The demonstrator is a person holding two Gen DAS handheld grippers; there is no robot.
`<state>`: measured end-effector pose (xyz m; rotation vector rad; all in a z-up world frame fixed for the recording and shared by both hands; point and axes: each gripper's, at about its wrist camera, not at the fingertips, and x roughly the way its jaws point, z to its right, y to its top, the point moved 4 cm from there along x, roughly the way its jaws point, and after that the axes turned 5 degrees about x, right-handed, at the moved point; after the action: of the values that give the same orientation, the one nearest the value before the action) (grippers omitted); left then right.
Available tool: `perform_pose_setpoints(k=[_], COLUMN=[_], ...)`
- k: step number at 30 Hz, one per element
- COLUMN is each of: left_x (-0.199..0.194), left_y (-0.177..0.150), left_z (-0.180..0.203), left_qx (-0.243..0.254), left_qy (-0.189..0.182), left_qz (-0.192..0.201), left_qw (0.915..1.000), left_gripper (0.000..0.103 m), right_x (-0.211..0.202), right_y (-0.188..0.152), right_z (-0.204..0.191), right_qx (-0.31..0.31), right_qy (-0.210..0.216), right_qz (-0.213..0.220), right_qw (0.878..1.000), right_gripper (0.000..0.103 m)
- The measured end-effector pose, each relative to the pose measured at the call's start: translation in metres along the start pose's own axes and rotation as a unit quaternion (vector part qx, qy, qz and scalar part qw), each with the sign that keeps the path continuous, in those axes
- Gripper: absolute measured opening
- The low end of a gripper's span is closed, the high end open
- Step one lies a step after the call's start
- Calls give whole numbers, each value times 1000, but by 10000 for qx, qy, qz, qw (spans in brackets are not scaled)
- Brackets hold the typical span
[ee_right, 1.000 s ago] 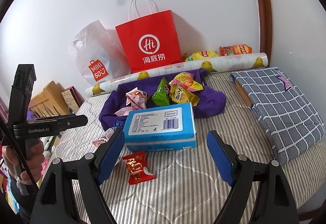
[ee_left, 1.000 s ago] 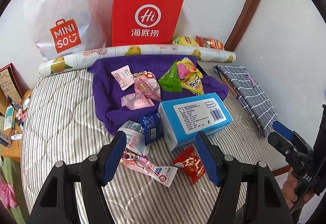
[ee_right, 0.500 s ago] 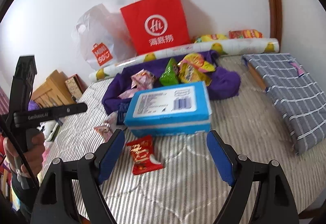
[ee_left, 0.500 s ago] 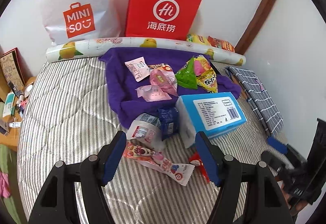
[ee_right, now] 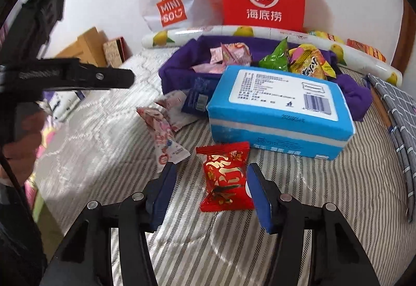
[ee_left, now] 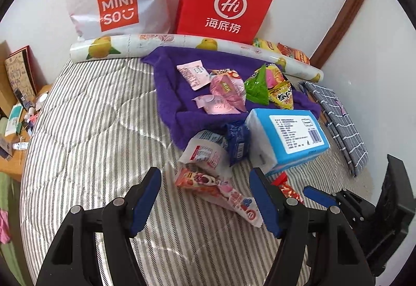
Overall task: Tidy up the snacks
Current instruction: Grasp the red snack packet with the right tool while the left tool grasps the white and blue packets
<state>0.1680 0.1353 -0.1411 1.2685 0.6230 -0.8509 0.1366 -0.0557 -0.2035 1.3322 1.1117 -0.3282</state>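
Note:
Loose snacks lie on a striped bed. A red candy packet [ee_right: 225, 177] lies between the open fingers of my right gripper [ee_right: 212, 191], not gripped. A long pink-and-white snack packet [ee_left: 221, 191] lies between the open fingers of my left gripper [ee_left: 208, 197], with a white pouch [ee_left: 205, 153] and a dark blue packet [ee_left: 238, 143] just beyond. A purple cloth [ee_left: 176, 93] holds pink [ee_left: 223, 96], green [ee_left: 256, 87] and yellow packets [ee_left: 282, 96]. A blue tissue pack [ee_right: 280, 109] lies beside the cloth.
A red paper bag [ee_left: 225, 5] and a white Miniso bag [ee_left: 117, 0] stand against the wall behind a rolled fruit-print sheet [ee_left: 182, 43]. A checked grey cloth [ee_right: 395, 114] lies at right. A cluttered wooden side table [ee_left: 15, 127] is left of the bed.
Both grippers have moved forward and down toward the bed. The red candy packet now lies between my right fingers; the long pink packet lies between my left fingers.

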Motion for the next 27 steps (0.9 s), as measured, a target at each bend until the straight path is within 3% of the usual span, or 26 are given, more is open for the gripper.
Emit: perform_pose_setpoints(k=[5,7,9,12,16,21,27], left_x=[1,3,5,7,10,18,28], left_y=[-4,-4,-5,-6,-9,-15,-13], left_z=[-1,0,1,0,-3,-2,4], left_qx=[12,11,2,-28,-91,-47,20], left_qy=[-21,-39,-52,-62,-62,-25,-33], left_qz=[-12,-28,-44,-75,-105,-230,-291], left_qw=[10000,10000,10000,9999,9999,9997,9996], left_gripper=[68,68,68,68,68,68,68], right_x=[12,13,12,9,8,12,16], right_y=[-2,-3,-5,-7,-7,-5,-5], right_z=[1,1,2,2,5,9,9], right_qx=[-42,-158,-305,-417,-393,-246,-226], right_qy=[-238,-421,-696,-632,-562,-438,-345], right_qz=[-12,1,58,83,71,115,119], right_qw=[9997,9990,9971,9971,9976,9987,9991], right_gripper=[54,49,35,31,31,39,35])
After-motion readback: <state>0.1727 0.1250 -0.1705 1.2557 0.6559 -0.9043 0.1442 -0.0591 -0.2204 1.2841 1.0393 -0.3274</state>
